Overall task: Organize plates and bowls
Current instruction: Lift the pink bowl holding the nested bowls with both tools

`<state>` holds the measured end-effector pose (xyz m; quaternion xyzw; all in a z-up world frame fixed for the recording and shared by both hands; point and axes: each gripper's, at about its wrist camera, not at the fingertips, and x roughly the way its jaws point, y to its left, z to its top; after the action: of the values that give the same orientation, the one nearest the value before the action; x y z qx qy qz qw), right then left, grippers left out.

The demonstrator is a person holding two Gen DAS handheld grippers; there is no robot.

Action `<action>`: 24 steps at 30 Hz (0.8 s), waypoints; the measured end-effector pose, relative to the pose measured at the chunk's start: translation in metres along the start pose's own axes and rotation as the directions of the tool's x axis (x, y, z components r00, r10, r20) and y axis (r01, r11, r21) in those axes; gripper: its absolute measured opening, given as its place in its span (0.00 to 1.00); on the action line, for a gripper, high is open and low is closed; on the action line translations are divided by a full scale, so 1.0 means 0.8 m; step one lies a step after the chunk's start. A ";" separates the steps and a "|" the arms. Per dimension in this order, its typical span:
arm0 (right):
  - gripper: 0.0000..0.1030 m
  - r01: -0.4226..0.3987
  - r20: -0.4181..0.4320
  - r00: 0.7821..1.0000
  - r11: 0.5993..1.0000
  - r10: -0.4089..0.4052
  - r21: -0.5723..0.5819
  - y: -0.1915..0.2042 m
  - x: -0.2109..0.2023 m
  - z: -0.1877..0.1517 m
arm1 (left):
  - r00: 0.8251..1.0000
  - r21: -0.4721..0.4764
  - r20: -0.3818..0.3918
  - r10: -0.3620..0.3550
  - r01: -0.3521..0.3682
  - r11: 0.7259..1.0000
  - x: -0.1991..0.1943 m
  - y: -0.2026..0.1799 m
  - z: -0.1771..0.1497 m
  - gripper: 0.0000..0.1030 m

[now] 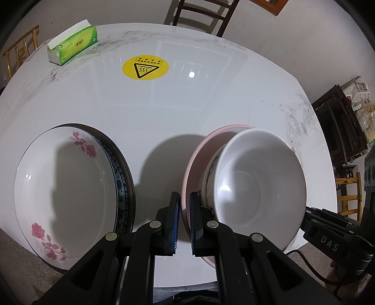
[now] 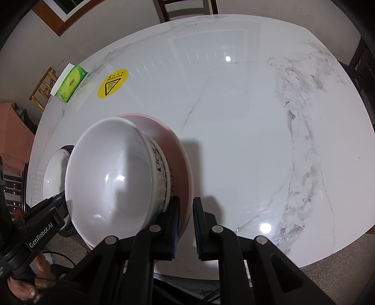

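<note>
A white bowl (image 1: 257,187) (image 2: 112,169) with dark print on its outer wall sits inside a shallow pink dish (image 1: 204,150) (image 2: 168,138). My left gripper (image 1: 184,199) is shut on the pink dish's left rim. On the opposite rim, my right gripper (image 2: 186,204) is likewise shut. Whether the dish rests on the table or hangs just above it, I cannot tell. Left of it stands a stack topped by a white plate with pink roses (image 1: 63,187) (image 2: 52,173), over a blue-patterned plate (image 1: 120,185) and a dark one.
The white marble table (image 1: 187,105) (image 2: 234,117) carries a green tissue pack (image 1: 72,44) (image 2: 71,83) and a round yellow warning sticker (image 1: 145,67) (image 2: 113,82) at the far left. A dark wooden chair (image 1: 204,14) stands behind the table. A hand (image 2: 21,286) holds the left gripper's handle.
</note>
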<state>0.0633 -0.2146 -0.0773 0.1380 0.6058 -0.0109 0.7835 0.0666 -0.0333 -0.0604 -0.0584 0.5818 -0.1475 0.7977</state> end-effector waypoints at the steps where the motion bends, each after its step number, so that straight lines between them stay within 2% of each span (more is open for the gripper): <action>1: 0.11 -0.001 -0.001 1.000 1.000 0.001 0.000 0.000 0.000 0.000 | 1.000 0.000 0.000 0.001 -0.001 1.000 0.000 0.001 0.000 0.04; 24: 0.11 0.006 0.012 1.000 1.000 -0.005 -0.026 0.020 -0.013 0.008 | 1.000 -0.005 0.027 0.000 0.000 1.000 -0.018 0.008 0.009 0.04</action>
<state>0.0699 -0.2022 -0.0627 0.1261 0.6014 -0.0060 0.7889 0.0703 -0.0236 -0.0470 -0.0622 0.5714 -0.1451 0.8054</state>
